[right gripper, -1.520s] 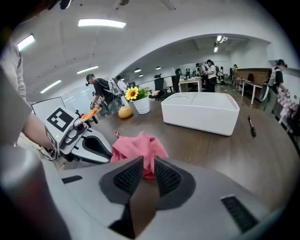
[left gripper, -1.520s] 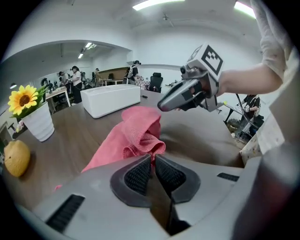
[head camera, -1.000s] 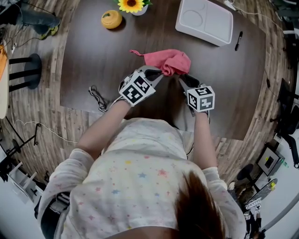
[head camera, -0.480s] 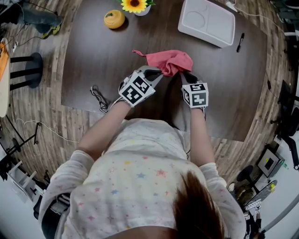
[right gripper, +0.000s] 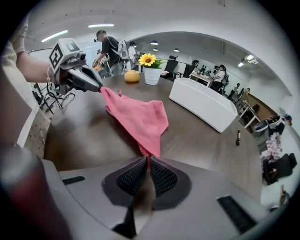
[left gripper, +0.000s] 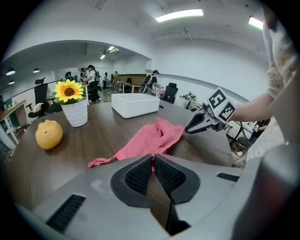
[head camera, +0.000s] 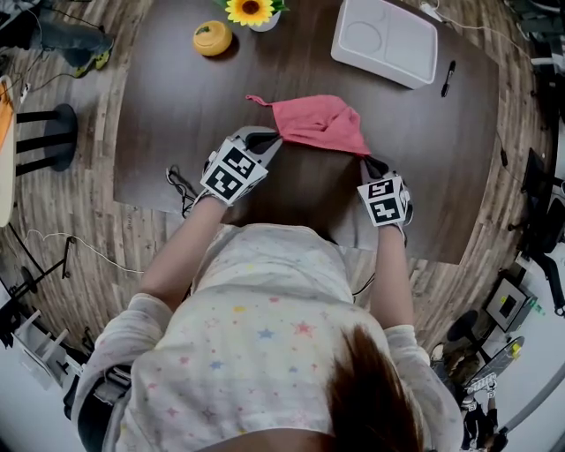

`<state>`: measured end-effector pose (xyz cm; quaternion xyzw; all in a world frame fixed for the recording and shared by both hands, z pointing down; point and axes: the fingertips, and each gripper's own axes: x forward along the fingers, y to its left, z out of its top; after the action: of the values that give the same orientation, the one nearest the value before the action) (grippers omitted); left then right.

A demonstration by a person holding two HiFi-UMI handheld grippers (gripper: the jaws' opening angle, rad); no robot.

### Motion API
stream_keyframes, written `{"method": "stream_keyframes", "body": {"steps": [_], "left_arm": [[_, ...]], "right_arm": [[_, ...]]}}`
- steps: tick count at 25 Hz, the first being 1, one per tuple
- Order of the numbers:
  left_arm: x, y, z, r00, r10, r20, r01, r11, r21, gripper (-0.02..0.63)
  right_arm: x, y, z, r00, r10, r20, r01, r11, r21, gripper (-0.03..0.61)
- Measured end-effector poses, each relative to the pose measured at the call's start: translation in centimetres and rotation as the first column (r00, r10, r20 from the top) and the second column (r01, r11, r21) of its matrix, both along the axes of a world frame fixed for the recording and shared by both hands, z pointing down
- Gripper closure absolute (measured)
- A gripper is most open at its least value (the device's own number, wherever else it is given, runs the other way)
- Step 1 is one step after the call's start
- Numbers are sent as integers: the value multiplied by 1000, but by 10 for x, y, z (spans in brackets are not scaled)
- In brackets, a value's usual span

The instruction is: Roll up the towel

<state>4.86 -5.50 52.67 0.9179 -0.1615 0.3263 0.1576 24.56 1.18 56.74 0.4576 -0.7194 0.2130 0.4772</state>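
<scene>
Pink towel (head camera: 320,124) drawn out between two grippers over the dark wooden worktop (head camera: 177,106), near its front edge. Left gripper (head camera: 270,139): jaws closed on one towel corner. Right gripper (head camera: 370,162): jaws closed on the opposite corner (fabric pinched between ribbed pads in both gripper views). A loose tail points toward the potted sunflower (head camera: 252,11).

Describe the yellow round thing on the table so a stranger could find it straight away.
Start at the dark wooden table, then its far edge, where a sunflower stands in a white pot. Beside the pot sits the yellow fruit-shaped object, the only round thing there.
</scene>
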Motion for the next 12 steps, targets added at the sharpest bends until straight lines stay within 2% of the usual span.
{"method": "stream_keyframes", "body": {"steps": [3, 7, 10, 12], "left_arm": [[-13, 8, 5, 1000, -19, 12, 19, 1000, -17, 586], [-29, 14, 7, 998, -52, 21, 53, 998, -32, 586], [-40, 16, 10, 997, -57, 46, 58, 998, -17, 586], [-43, 18, 7, 997, -74, 24, 75, 997, -22, 586]], "right_arm": [[13, 9, 2, 999, 34, -6, -34, 999, 3, 551], [10, 18, -6, 993, 77, 87, -77, 997, -4, 512], [4, 18, -7, 984, 108, 145, -110, 994, 3, 524], [-4, 16, -3, 982, 99, 162, -101, 995, 3, 526]]}}
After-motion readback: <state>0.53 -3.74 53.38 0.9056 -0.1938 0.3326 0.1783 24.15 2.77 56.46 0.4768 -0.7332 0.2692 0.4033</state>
